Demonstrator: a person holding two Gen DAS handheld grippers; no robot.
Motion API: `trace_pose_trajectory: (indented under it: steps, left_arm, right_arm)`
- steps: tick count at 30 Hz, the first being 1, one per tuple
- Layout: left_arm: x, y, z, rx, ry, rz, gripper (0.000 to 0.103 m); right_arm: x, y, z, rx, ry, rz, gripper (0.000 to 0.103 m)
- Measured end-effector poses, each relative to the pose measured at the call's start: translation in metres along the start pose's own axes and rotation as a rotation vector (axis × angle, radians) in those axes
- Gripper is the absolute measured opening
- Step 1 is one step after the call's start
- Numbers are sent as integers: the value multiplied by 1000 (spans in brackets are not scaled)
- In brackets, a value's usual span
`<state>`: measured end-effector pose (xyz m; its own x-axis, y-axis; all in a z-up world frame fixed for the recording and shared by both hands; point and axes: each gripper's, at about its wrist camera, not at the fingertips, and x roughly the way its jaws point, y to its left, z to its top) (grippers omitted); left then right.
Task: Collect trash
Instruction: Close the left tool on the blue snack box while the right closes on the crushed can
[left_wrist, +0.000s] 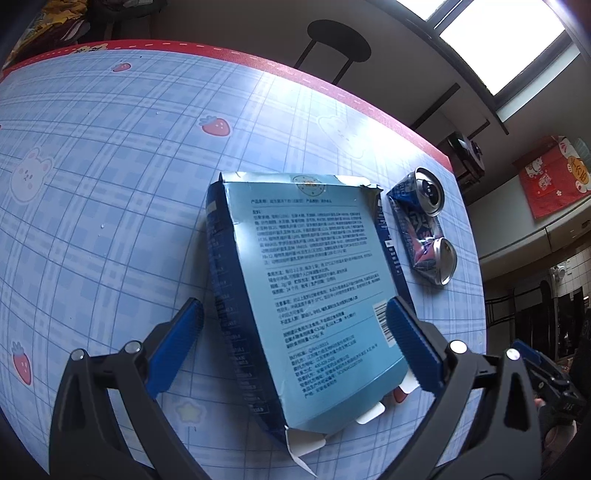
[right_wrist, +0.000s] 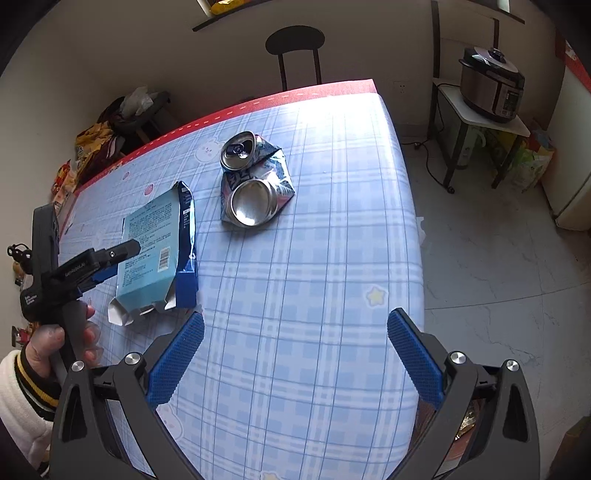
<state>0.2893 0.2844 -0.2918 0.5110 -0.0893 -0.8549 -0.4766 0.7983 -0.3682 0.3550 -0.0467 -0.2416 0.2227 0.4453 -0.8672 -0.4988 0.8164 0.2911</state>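
Cardboard, thin and printed: the flattened blue carton (left_wrist: 295, 295) lies on the plaid vinyl tablecloth (left_wrist: 110, 221), torn flaps at both ends. Judged light and flexible; it should buckle if pinched mid-panel, so grip across a folded long edge. The left gripper (left_wrist: 295, 339) is spread wide, its ribbed blue pads straddling the carton without closing on it. Just beside the carton lies a crushed aluminium can (right_wrist: 253, 181), light, with creased, possibly sharp folds; take it across the flattened waist. The right gripper (right_wrist: 295, 354) hangs released over bare cloth, holding nothing.
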Motion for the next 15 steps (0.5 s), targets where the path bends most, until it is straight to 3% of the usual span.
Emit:
trace_pose_trajectory:
  steps: [11, 15]
  left_arm:
    - [16, -20, -5, 141, -11, 64, 98]
    - [23, -30, -7, 217, -20, 109, 98]
  right_arm:
    - [82, 63, 97, -325, 13, -95, 97]
    - [109, 81, 118, -368, 32, -106, 97]
